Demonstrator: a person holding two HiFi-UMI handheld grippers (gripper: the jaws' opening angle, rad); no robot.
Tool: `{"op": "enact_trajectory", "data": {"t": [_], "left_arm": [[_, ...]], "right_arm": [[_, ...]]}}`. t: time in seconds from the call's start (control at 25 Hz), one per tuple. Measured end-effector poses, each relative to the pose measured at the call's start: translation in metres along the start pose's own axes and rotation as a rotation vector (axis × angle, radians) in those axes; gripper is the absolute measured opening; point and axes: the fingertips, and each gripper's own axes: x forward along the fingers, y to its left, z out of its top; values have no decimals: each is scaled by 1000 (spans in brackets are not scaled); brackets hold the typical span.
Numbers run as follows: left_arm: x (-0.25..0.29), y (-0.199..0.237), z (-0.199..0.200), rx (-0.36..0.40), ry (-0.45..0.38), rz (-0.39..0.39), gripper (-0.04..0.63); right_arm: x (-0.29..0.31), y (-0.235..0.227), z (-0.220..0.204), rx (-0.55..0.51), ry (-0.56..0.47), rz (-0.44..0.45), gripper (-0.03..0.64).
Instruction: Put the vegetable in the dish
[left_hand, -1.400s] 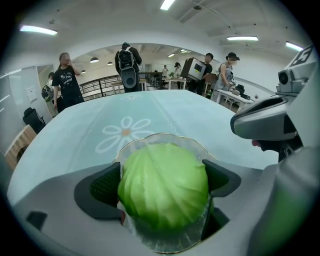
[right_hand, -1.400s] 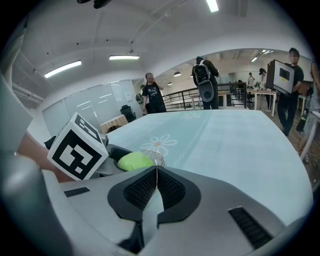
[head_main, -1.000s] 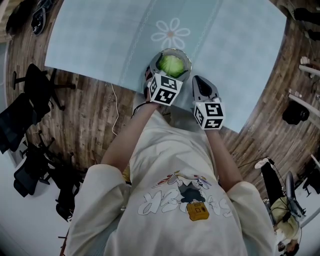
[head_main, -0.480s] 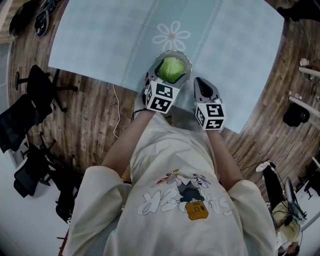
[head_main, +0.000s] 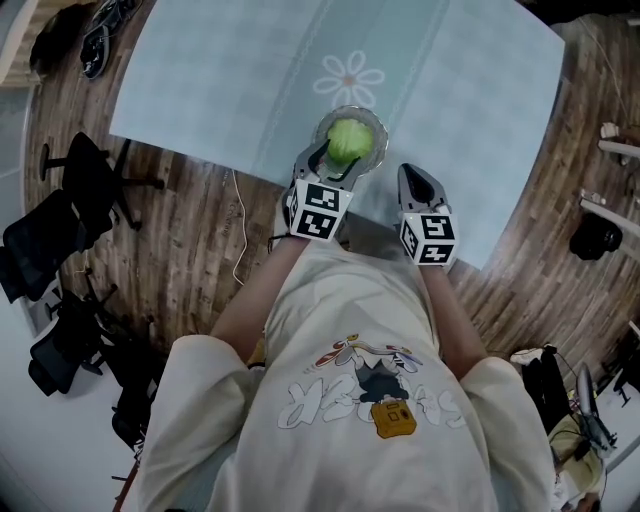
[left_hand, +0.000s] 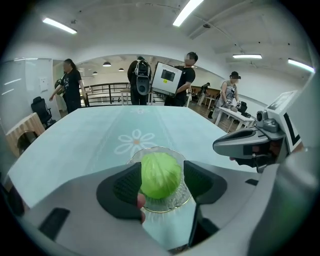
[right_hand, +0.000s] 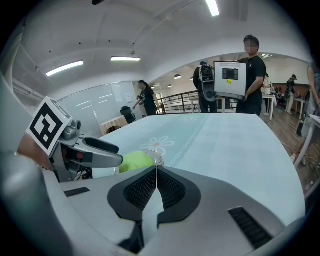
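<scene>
One cabbage (left_hand: 160, 175) sat in the dish (left_hand: 172, 204), between the left gripper's (left_hand: 161, 181) closing jaws (right gripper (right_hand: 156, 174) closed, empty); a pinch there could drag it out or tip the dish.

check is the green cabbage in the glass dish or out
In. The round green cabbage sits inside the clear glass dish, whose rim shows around it.

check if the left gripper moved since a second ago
Yes. The left gripper has drawn back from the glass dish, toward the person; its jaws are closing with cabbage between them.
</scene>
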Motion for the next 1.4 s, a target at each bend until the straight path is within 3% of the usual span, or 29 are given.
{"op": "enact_trajectory", "data": {"t": [0.4,0.72,1.12,1.4], "left_arm": [[-42,-13,22,10,-68,10,210],[-75,-12,51,41,-118,25,114],[-109,-14,81,71,-181,27,55],[-125,-33,77,48,-95,-51,37]], "right_arm": [[-19,12,22,-14,-41,13,25],[-36,22,50,-20,-85,20,25],[-50,44,72,-91,-106,92,24],[-74,64,92,-69,-142,142,24]]}}
